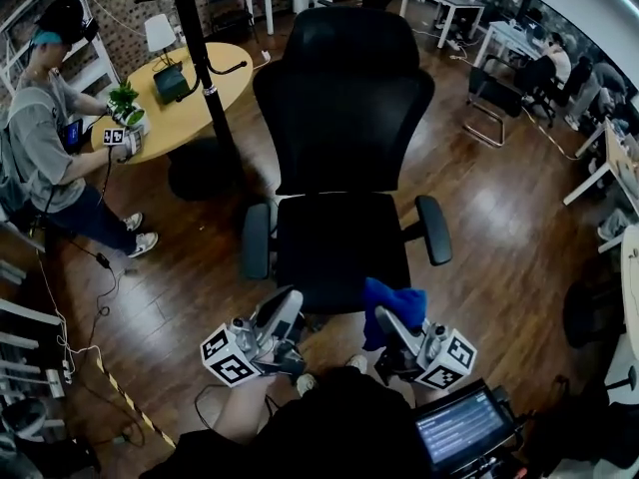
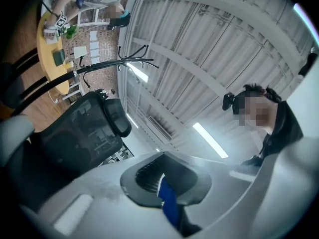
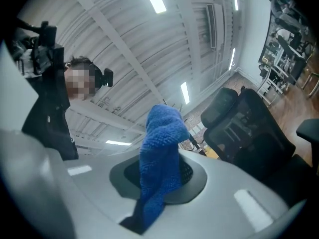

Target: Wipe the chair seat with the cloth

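Note:
A black office chair stands in front of me, its seat [image 1: 339, 247] bare and its tall back [image 1: 339, 98] upright. The blue cloth [image 1: 394, 302] hangs over the seat's front right edge, and my right gripper [image 1: 387, 319] is shut on it. In the right gripper view the cloth [image 3: 162, 158] stands bunched up out of the closed jaws [image 3: 159, 183]. My left gripper [image 1: 283, 305] sits at the seat's front left edge, apart from the cloth. Its jaws [image 2: 167, 193] are shut, with a narrow blue strip showing in the seam. Both gripper cameras point up at the ceiling, past the chair back [image 2: 75, 133].
A round wooden table [image 1: 195, 93] and a black coat stand [image 1: 200, 58] are behind the chair to the left. A person [image 1: 45, 148] with another gripper stands there. A lit screen [image 1: 459, 427] is at my lower right. Desks and chairs line the back right.

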